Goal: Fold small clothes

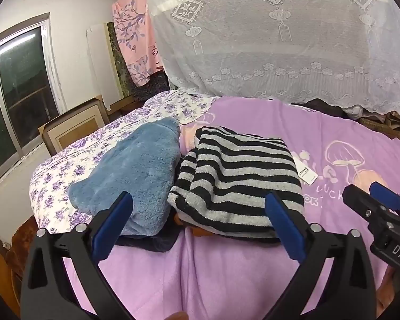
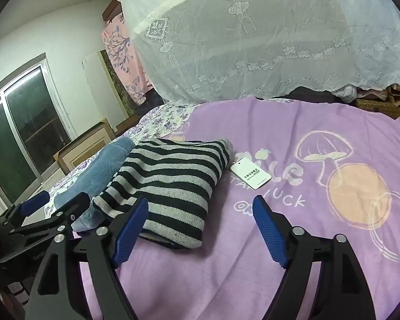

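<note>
Purple blanket [image 1: 226,266] under lace netting [image 1: 280,40] bears a folded striped sweater [image 1: 240,176]; both grippers' fingers released.

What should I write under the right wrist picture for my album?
Open right gripper hovering over a purple blanket, beside a folded striped sweater with its white tag.

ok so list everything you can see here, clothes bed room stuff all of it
striped garment: 1, black and grey, folded on the purple blanket, centre
white tag: 1, on the blanket at the striped garment's right edge
blue fleece item: 1, left of the striped garment, touching it
dark cloth: 1, navy, partly under both
purple blanket: 1, mushroom print, covers the bed
floral quilt: 1, white and purple, left
lace net: 1, white, behind the bed
pink curtain: 1, back wall
window: 1, left wall
left gripper: 1, black with blue pads, open, empty
right gripper: 1, same, open, empty
</note>
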Demonstrator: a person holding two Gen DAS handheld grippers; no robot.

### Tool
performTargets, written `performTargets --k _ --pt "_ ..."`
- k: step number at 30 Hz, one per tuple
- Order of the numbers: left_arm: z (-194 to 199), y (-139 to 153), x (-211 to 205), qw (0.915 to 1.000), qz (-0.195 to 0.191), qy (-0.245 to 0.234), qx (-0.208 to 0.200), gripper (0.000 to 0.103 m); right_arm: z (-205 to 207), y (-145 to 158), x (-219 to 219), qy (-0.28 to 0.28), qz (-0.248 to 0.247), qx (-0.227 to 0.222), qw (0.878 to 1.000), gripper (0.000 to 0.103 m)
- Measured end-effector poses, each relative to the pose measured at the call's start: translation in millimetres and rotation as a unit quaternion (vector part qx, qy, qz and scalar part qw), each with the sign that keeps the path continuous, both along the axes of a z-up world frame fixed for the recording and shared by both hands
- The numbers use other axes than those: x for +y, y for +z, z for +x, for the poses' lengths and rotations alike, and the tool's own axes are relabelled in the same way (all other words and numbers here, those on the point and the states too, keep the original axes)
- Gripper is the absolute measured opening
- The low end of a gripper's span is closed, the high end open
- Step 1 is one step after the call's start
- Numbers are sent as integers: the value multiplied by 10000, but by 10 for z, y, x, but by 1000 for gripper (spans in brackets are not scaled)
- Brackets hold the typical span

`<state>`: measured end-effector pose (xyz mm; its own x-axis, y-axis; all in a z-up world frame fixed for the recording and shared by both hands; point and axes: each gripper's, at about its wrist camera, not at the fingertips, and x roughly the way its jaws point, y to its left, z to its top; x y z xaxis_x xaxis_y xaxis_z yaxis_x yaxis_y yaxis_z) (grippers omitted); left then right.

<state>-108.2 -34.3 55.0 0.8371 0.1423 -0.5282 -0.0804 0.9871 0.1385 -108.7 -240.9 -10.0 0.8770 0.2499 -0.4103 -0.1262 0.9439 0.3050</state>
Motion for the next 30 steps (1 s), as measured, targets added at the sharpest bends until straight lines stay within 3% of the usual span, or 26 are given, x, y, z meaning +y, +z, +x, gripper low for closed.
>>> performTargets --k 25,30 --pt "0 -52 -30 10000 -45 33 61 98 -26 13 86 50 -304 -115 9995 84" --pt "10 -59 -30 9999 -70 51 85 98 -19 8 81 60 -176 -66 9998 84"
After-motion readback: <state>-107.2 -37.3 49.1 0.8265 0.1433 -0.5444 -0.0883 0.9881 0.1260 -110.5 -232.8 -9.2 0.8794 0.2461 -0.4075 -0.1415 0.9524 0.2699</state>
